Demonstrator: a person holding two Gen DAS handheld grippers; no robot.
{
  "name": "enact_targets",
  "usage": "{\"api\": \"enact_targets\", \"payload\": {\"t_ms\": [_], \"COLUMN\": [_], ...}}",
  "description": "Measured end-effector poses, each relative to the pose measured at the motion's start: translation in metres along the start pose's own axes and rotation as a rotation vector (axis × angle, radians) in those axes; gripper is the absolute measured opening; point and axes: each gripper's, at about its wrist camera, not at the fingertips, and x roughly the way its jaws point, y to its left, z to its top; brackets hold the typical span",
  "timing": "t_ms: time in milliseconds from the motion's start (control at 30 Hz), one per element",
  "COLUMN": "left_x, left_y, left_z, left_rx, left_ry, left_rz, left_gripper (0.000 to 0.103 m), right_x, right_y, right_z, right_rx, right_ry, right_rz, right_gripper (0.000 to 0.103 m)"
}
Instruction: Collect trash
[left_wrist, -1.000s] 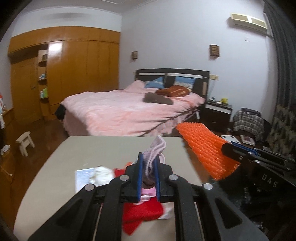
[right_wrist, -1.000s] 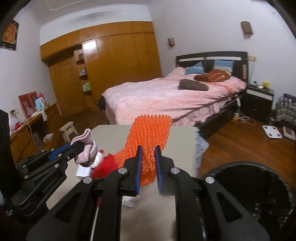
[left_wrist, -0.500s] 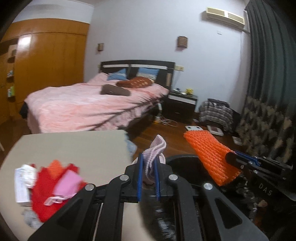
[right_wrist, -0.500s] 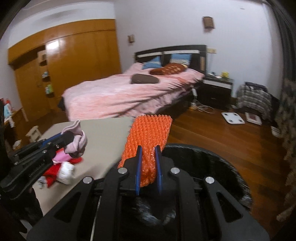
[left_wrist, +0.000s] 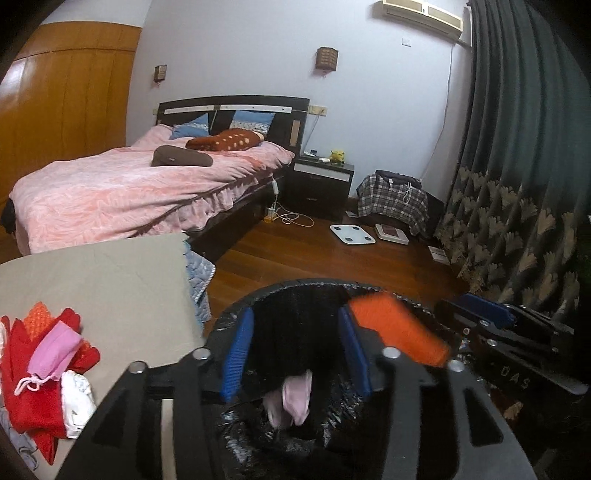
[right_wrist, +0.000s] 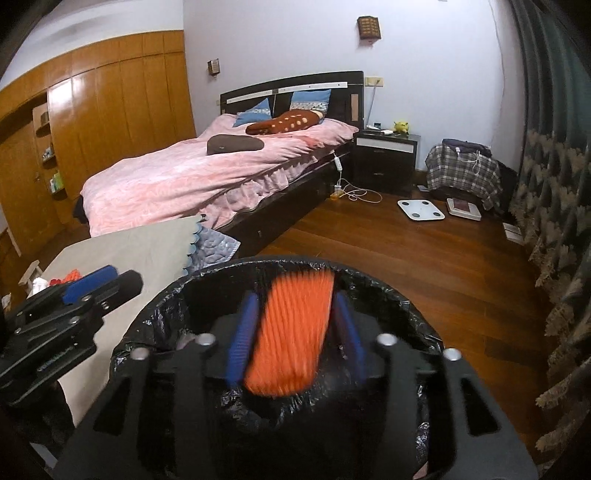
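Hovering over the black-lined bin (left_wrist: 236, 317), left tongs (left_wrist: 295, 354) spread apart, blue pads (left_wrist: 236, 354) wide, gripping nothing. Lying below them inside the bin, blurred: pink sock (left_wrist: 293, 397). Hanging over the same bin (right_wrist: 155, 317), right tongs (right_wrist: 295, 336) parted too, pads (right_wrist: 242, 339) clear of the orange mesh (right_wrist: 291, 332), blurred between them and seeming loose over the bin's mouth. Resting just left of the bin on the grey bench (left_wrist: 103, 280): heap of red, pink and white trash (left_wrist: 48, 373). Lying beyond on the wooden floor (left_wrist: 332, 258): a white scale (left_wrist: 352, 233). Standing farther back: pink bed (left_wrist: 129, 188).
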Motion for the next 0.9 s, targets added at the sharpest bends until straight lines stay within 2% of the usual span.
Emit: {"api": "enact_targets", "payload": {"t_ms": [33,67,133,167,367,533,733,900], "left_x": [-0.002,-0.008,-0.016,-0.021,-0.059,-0.089,-0.123,-0.134], "left_y": [0.003,0.008,0.018,0.024,0.071,0.112,0.167,0.197], "left_z": [0.000,0.000,-0.001,-0.002,-0.011,-0.022,-0.048,-0.071], "left_rx": [0.001,0.004,0.007,0.008,-0.035,-0.077,-0.151,-0.197], "left_ry": [-0.002,-0.011,-0.033,-0.043,-0.074,-0.081,-0.052,-0.007], "left_rz": [0.009,0.033,0.080,0.102,0.241,0.360,0.521,0.596], "left_gripper": [0.054,0.059,0.066,0.069,0.076,0.078,0.078,0.078], "right_x": [0.000,-0.001,-0.003,-0.004,-0.006,-0.001,0.004,0.009], "right_y": [-0.002,0.001,0.006,0.011,0.046,0.091,0.158,0.197], "right_z": [0.000,0.000,0.001,0.001,0.005,0.010,0.011,0.005], "right_rx": [0.000,-0.003,-0.007,-0.009,-0.017,-0.032,-0.102,-0.146], "right_ry": [-0.003,-0.010,-0.023,-0.032,-0.064,-0.062,-0.051,-0.034], "right_rz": [-0.001,-0.001,-0.001,0.001,0.075,0.167,0.279,0.344], "right_gripper": [0.062,0.067,0.086,0.090,0.095,0.096,0.096,0.096]}}
